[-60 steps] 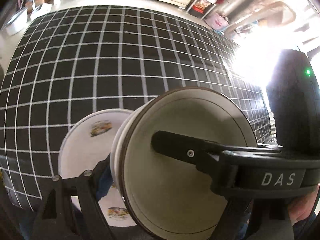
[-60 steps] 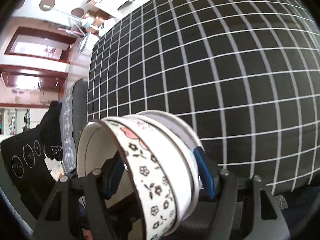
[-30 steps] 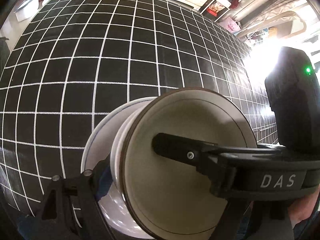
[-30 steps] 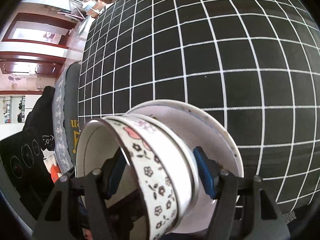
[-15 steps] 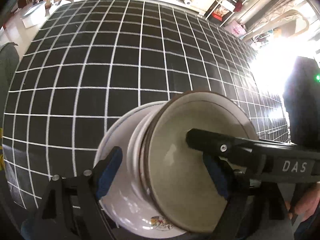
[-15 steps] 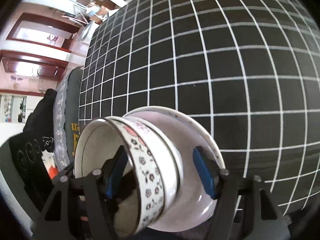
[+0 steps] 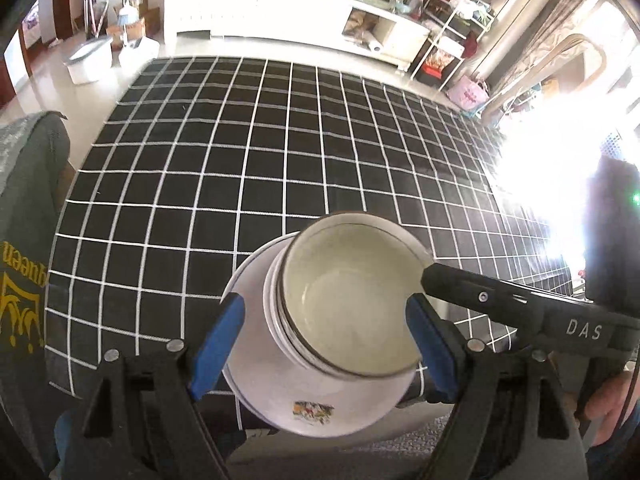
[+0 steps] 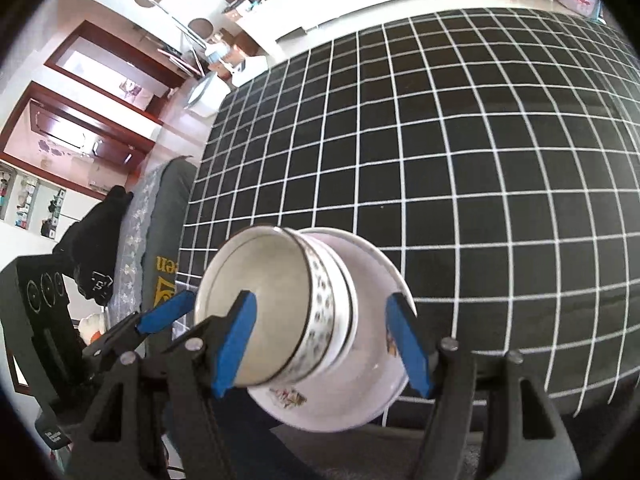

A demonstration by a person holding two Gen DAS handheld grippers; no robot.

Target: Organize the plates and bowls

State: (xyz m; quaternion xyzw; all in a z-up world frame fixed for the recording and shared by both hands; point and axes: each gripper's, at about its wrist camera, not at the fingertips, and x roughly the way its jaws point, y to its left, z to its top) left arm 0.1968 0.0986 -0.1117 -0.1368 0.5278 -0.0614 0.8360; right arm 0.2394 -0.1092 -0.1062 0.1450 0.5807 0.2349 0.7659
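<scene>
**A:** Start on the left. What are your claws doing?

**B:** My left gripper (image 7: 326, 344) has its blue pads spread wide, one either side of the bowls and touching neither. My right gripper (image 8: 324, 340) is apart too; one pad sits in front of the bowl mouth, the other out by the plate rim, and I see no contact.

**A:** And the crockery?

**B:** A floral-banded bowl (image 8: 276, 312) is nested in a plain white bowl (image 8: 346, 312), and both stand on a white plate (image 7: 280, 376) with small printed pictures. The stack rests at the near edge of the black grid tablecloth (image 7: 240, 160), just in front of me.

**A:** How will it handle?

**B:** I judge it glazed ceramic: stiff, fairly heavy as a stack, slick under rubber pads, and it would chip or shatter if dropped. The nested bowls could slide on the plate when tilted.

**A:** Where would you grip?

**B:** Across a rim, one pad inside and one outside the bowl wall. For the whole stack, I'd pinch the plate's rim from both sides and keep it level.
</scene>
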